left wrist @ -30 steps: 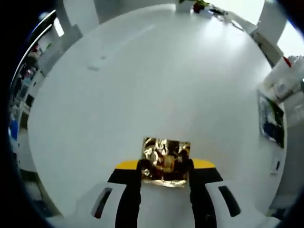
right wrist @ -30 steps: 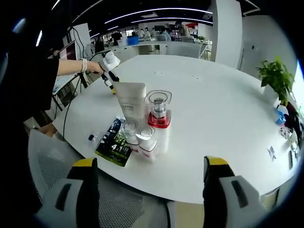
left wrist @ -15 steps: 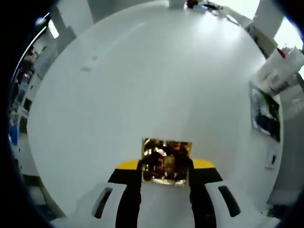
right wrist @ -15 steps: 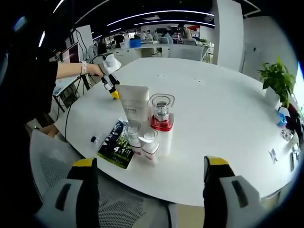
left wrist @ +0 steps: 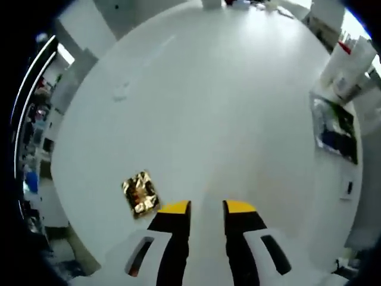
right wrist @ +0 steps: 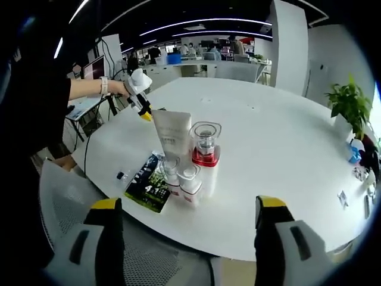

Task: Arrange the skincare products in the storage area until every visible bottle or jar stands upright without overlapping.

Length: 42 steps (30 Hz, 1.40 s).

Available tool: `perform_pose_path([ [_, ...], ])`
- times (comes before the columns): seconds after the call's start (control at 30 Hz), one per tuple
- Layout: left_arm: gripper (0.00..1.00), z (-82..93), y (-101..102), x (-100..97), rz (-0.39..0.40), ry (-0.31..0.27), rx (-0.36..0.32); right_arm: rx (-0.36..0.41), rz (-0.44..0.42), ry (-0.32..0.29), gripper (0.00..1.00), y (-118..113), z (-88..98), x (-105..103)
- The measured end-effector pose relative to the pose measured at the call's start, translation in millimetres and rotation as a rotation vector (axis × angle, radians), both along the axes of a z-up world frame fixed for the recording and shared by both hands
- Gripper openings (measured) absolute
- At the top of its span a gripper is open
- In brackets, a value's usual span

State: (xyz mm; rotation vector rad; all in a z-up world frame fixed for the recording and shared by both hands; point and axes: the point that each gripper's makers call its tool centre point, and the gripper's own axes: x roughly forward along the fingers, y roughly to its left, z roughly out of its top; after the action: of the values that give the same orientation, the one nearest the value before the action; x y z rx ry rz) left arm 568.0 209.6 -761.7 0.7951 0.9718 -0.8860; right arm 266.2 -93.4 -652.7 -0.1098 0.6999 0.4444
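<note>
Left gripper view: my left claw (left wrist: 206, 208) hangs over the white counter (left wrist: 226, 119) with its jaws drawn close and nothing between them. The gold foil packet (left wrist: 140, 193) lies flat on the counter just to the left of the claw, near the edge — one careless sweep of my jaws could knock it off the counter.

In the right gripper view my right claw (right wrist: 184, 223) is spread wide and empty, short of the counter's edge. Beyond it the skincare cluster stands upright: two small bottles (right wrist: 183, 182) touch the dark leaflet (right wrist: 147, 182), and behind them are the white tube (right wrist: 171, 136) and the red-based jar (right wrist: 206, 143). They crowd together — reaching for one risks toppling its neighbours, and the tall tube looks likeliest to go.
</note>
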Motion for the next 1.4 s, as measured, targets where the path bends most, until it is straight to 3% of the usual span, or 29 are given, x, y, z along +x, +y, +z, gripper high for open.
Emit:
perform_pose_path([
  [0.1,0.29,4.6,5.7,21.4,0.143,-0.026,-0.072,0.002,-0.015,0.008,0.93,-2.1,-1.4,-1.4],
  [0.17,0.35,5.4,10.9,32.5,0.186,-0.039,-0.089,-0.002,-0.025,0.016,0.93,-4.0,-2.7,-1.9],
  [0.33,0.44,-2.9,22.9,50.5,0.198,-0.044,-0.063,-0.002,-0.044,0.034,0.93,-6.5,-4.9,1.5],
  [0.5,0.47,-15.5,21.8,64.5,0.297,-0.022,-0.131,-0.011,-0.063,0.052,0.93,-10.2,-5.1,6.3],
  [0.67,0.47,-21.2,29.1,77.4,0.309,-0.051,-0.134,-0.019,-0.072,0.070,0.93,-13.3,-7.3,8.1],
  [0.83,0.48,-22.4,27.9,80.5,0.321,-0.045,-0.167,-0.025,-0.067,0.092,0.93,-13.2,-12.3,10.4],
  [0.9,0.46,-25.7,26.0,76.8,0.336,0.002,-0.208,-0.029,-0.063,0.095,0.92,-12.9,-12.6,11.0],
  [0.93,0.46,-25.5,30.0,80.1,0.373,-0.011,-0.213,-0.029,-0.063,0.096,0.92,-12.8,-12.0,11.5],
  [1.0,0.50,-24.9,34.4,81.6,0.367,-0.023,-0.215,-0.020,-0.063,0.091,0.92,-11.9,-10.2,13.0],
  [1.07,0.47,-27.7,32.8,76.0,0.414,0.036,-0.255,-0.014,-0.062,0.093,0.92,-10.9,-10.7,14.1],
  [1.13,0.46,-27.9,35.5,77.9,0.421,0.036,-0.261,-0.023,-0.056,0.100,0.92,-10.2,-13.5,14.8],
  [1.4,0.47,-26.6,35.2,77.8,0.380,0.034,-0.251,-0.021,-0.051,0.103,0.92,-7.0,-13.6,16.4],
])
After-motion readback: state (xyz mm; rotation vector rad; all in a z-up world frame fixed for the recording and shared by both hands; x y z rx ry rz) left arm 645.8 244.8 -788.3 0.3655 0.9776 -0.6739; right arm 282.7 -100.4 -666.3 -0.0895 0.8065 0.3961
